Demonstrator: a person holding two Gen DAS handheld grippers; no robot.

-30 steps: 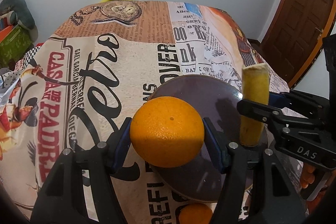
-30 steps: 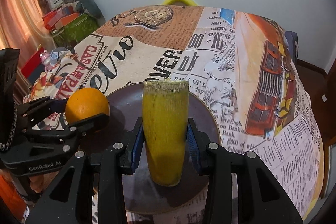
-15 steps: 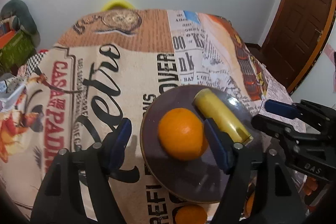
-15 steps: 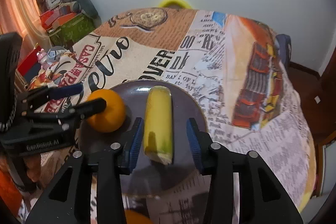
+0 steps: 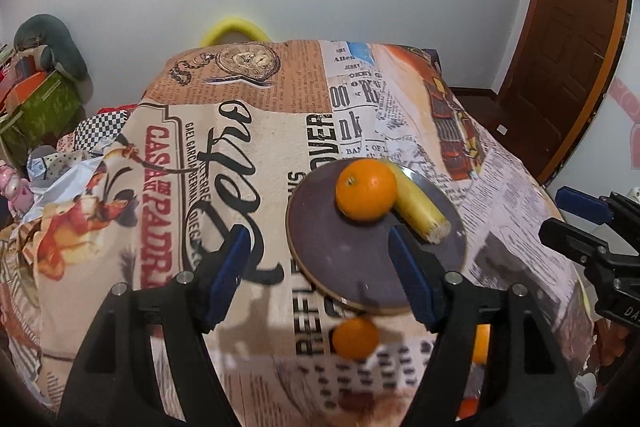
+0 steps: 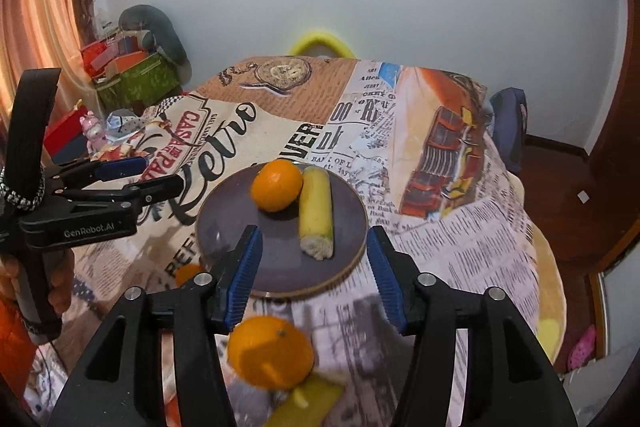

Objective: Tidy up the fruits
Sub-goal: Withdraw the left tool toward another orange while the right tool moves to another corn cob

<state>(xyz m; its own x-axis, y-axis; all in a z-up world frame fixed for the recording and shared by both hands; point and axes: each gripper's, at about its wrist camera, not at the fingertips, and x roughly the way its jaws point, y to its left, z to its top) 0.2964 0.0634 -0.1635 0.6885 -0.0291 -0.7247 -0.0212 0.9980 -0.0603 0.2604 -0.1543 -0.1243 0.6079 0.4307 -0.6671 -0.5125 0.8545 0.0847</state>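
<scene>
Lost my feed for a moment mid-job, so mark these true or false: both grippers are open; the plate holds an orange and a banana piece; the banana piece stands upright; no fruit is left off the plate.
1. Both grippers are open. True: left gripper and right gripper hold nothing.
2. The plate holds an orange and a banana piece. True.
3. The banana piece stands upright. False: it lies flat beside the orange.
4. No fruit is left off the plate. False: another orange lies on the tablecloth.
</scene>
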